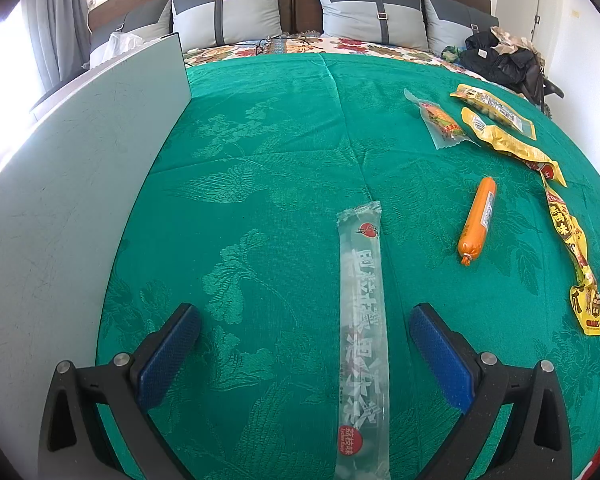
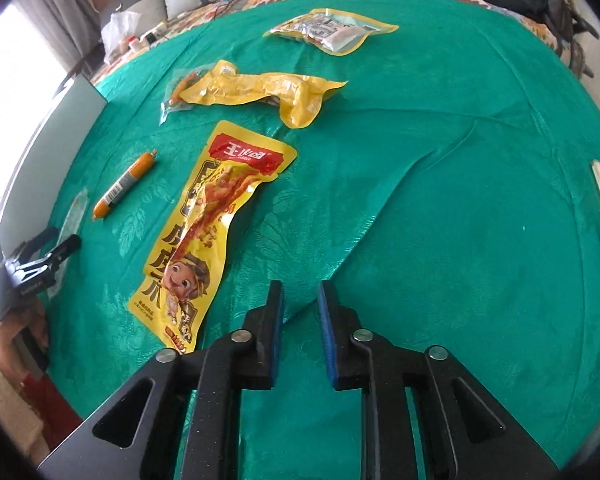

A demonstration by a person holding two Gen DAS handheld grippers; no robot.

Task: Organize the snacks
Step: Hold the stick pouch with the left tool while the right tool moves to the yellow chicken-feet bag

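We hold our left gripper (image 1: 304, 344) wide apart over a green bedspread (image 1: 260, 160), a clear snack tube (image 1: 362, 332) lying between its fingers. Our right gripper (image 2: 299, 300) is nearly closed on nothing, just right of a yellow snack pouch (image 2: 210, 224). An orange sausage (image 1: 478, 220) lies farther off.

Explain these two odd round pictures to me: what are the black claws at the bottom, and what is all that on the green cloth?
There is no robot here. A person holds a two-finger gripper in each hand, each carrying a wide-angle camera that looks along its fingers.

Left camera: the left gripper stands open over a long clear packet on the green bedspread, not gripping it.

Right camera: the right gripper is nearly closed and holds nothing. Beside it lies a yellow snack pouch; further off are an orange sausage and more yellow packets.
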